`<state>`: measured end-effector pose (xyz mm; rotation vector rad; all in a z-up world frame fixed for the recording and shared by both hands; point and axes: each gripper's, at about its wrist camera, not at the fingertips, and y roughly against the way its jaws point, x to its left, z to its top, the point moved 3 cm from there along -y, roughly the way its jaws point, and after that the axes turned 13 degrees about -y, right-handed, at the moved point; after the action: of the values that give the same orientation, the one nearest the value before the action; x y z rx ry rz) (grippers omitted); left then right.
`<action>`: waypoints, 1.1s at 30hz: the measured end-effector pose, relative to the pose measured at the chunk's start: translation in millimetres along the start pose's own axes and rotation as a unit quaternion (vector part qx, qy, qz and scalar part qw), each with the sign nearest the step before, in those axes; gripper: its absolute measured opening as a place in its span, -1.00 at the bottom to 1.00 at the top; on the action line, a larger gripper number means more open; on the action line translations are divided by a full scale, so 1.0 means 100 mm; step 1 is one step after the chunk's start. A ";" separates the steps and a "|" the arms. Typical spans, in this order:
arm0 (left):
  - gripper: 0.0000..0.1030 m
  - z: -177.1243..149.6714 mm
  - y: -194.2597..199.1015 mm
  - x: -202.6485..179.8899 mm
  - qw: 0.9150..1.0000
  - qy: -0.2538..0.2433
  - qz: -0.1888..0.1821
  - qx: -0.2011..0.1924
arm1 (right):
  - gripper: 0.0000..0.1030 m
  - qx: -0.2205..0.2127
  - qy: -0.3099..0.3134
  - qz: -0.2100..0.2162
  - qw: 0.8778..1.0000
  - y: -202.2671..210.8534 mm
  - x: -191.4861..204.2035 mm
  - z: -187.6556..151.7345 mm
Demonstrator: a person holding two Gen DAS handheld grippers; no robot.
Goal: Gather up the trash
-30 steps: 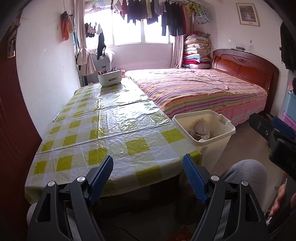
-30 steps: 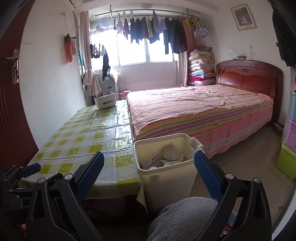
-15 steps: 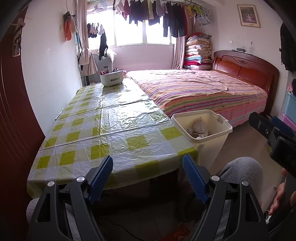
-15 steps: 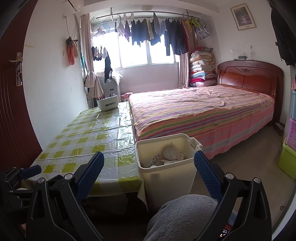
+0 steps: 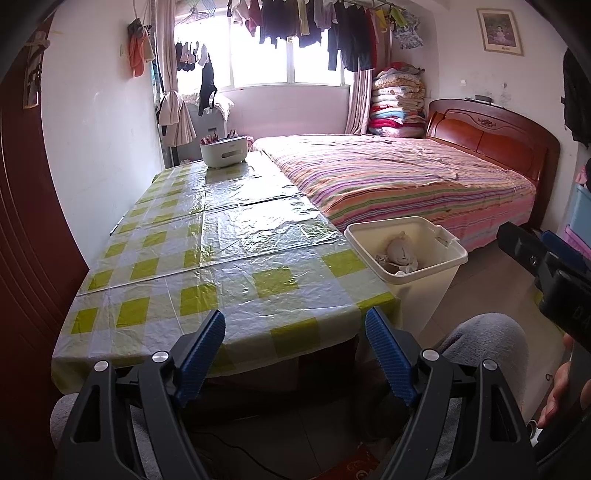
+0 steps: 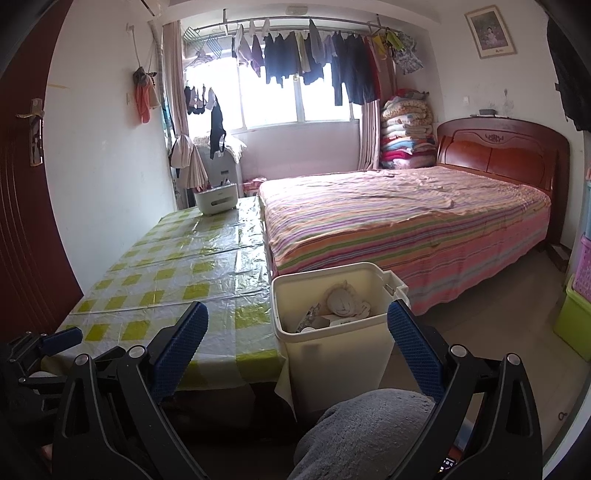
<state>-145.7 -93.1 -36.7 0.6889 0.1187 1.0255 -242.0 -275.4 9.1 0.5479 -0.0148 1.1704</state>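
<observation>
On my left wrist camera, the left gripper [image 5: 295, 332] hangs with its jaws spread wide and nothing between them, above the near edge of the table [image 5: 207, 258], which wears a yellow-and-white checked plastic cover. At the table's right corner stands the cream trash bin [image 5: 448, 245], open-topped, and the crumpled trash [image 5: 399, 253] lies inside it, pale paper wads bunched low against the walls. A white container [image 5: 223, 151] sits at the far end of the table near the window. The striped bed [image 5: 399, 177] runs alongside the table. At the right edge I see part of the right gripper [image 5: 546, 266]; white letters show on its body but I cannot read them. A framed picture [image 5: 499, 26] hangs on the far wall; any caption on it is too small for me to read. A grey-clad knee [image 5: 487, 350] shows beside the bin.

On my right wrist camera, the right gripper [image 6: 297, 325] also stands wide, gripping nothing, and the trash bin [image 6: 332, 358] sits directly in front between its blue pads [image 6: 181, 347]. The trash [image 6: 341, 304] rests in the bin, a round whitish wad on top. The left gripper [image 6: 55, 338] peeks in at the lower left. The white container [image 6: 216, 199] carries a small mark I cannot make out.
</observation>
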 end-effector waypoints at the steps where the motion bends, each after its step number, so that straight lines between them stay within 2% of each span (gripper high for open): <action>1: 0.49 0.00 -0.02 0.00 1.000 0.001 0.001 0.000 | 0.87 0.002 0.000 -0.001 1.000 -0.02 0.01 -0.01; 9: 0.49 0.01 -0.12 0.02 1.000 0.004 0.011 0.005 | 0.87 0.015 -0.004 -0.005 1.000 -0.19 0.02 -0.06; 20: 0.49 0.07 -0.26 -0.12 1.000 -0.021 -0.015 0.015 | 0.87 0.025 -0.014 -0.012 1.000 -0.31 -0.04 -0.12; 28: 0.49 0.13 -0.35 -0.28 0.997 -0.036 -0.056 0.025 | 0.87 0.028 -0.023 -0.019 0.999 -0.36 -0.11 -0.15; 33: 0.49 0.13 -0.38 -0.37 0.997 -0.051 -0.056 0.031 | 0.87 0.031 -0.029 -0.024 0.999 -0.39 -0.18 -0.19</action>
<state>-132.2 -142.3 -56.2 0.7814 0.0997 0.8810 -220.4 -293.7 -27.9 0.6342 -0.0157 1.1103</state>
